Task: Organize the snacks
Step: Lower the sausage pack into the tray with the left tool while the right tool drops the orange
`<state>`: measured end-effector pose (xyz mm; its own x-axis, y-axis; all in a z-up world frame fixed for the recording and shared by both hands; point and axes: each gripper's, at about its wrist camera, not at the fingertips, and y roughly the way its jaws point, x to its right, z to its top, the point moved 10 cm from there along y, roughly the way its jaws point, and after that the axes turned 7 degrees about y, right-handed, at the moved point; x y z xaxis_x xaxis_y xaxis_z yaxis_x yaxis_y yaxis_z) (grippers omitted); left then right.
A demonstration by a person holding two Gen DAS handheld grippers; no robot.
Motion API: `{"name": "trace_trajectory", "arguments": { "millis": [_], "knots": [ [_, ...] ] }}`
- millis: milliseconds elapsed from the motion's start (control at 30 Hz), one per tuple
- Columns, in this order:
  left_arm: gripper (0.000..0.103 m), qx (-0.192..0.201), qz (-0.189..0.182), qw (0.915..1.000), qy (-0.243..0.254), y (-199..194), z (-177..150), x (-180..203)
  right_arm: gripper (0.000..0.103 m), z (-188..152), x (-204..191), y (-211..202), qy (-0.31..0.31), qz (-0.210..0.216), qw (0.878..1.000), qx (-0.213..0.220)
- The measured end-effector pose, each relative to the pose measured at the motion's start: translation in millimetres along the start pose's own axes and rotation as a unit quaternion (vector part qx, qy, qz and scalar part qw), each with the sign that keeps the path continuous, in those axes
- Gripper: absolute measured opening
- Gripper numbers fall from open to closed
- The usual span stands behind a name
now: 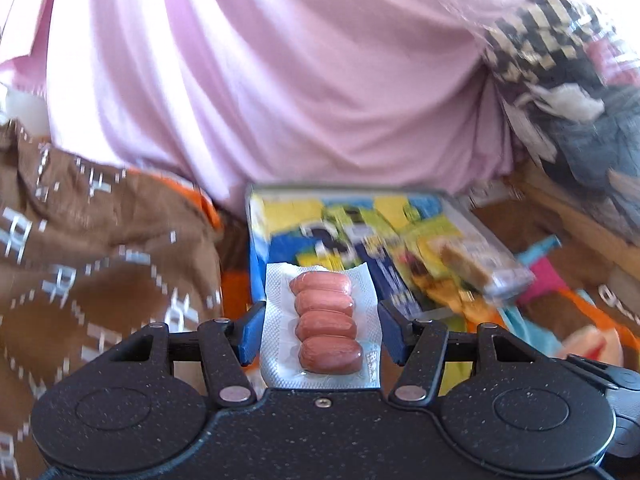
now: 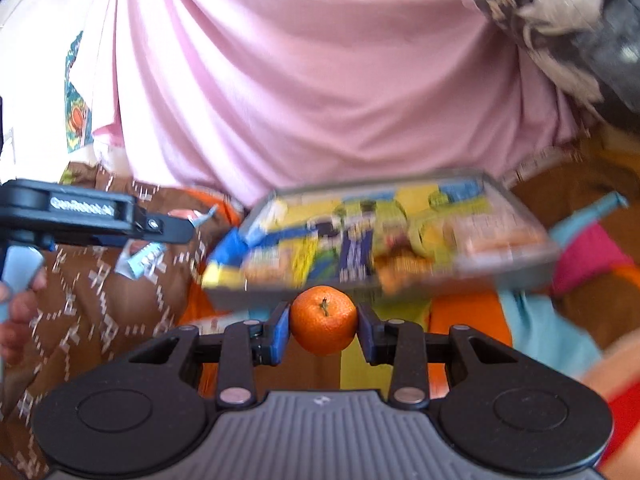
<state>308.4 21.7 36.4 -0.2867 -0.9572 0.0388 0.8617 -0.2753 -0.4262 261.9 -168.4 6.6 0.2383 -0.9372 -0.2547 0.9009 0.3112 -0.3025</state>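
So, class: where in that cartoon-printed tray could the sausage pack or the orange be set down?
The tray looks barest along its near-left side, just beyond the sausage pack. Its right end is crowded by a wrapped snack. The right gripper's orange hangs at the near rim; blur hides finer gaps.

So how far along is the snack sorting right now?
Done: the tray already holds several colourful packets. In hand: the left gripper holds a sausage pack; the right gripper is shut on a mandarin. Left: both still need placing, plus a loose wrapper on the cloth.
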Motion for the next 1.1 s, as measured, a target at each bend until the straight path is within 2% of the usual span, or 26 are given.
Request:
{"name": "trace_trajectory", "arguments": {
  "millis": [133, 267, 467, 700, 900, 967, 1033, 1100],
  "knots": [
    [0.061, 0.018, 0.020, 0.9996, 0.002, 27, 20, -8, 0.040, 32, 2, 36, -0.044, -0.001, 0.999, 0.021],
    [0.061, 0.012, 0.028, 0.9994, 0.017, 57, 35, -12, 0.040, 49, 9, 68, -0.056, -0.009, 0.998, 0.015],
    [0.061, 0.016, 0.044, 0.9989, 0.005, 88, 49, -26, 0.040, 42, 14, 96, -0.063, -0.019, 0.998, -0.009],
    [0.061, -0.017, 0.040, 0.9990, -0.010, 112, 30, -29, 0.041, 26, 9, 106, -0.087, -0.024, 0.995, -0.031],
    [0.063, -0.035, 0.036, 0.9987, -0.002, 120, 19, -28, 0.060, 28, 9, 94, -0.092, -0.025, 0.995, -0.016],
    [0.076, -0.032, 0.039, 0.9987, -0.004, 119, 20, -30, 0.068, 30, 8, 87, -0.095, -0.023, 0.995, -0.009],
    [0.083, -0.026, 0.044, 0.9987, -0.008, 116, 23, -31, 0.073, 32, 8, 82, -0.094, -0.022, 0.995, -0.004],
    [0.084, -0.023, 0.047, 0.9986, -0.013, 112, 26, -32, 0.078, 35, 9, 76, -0.091, -0.022, 0.996, 0.001]
  ]
}}
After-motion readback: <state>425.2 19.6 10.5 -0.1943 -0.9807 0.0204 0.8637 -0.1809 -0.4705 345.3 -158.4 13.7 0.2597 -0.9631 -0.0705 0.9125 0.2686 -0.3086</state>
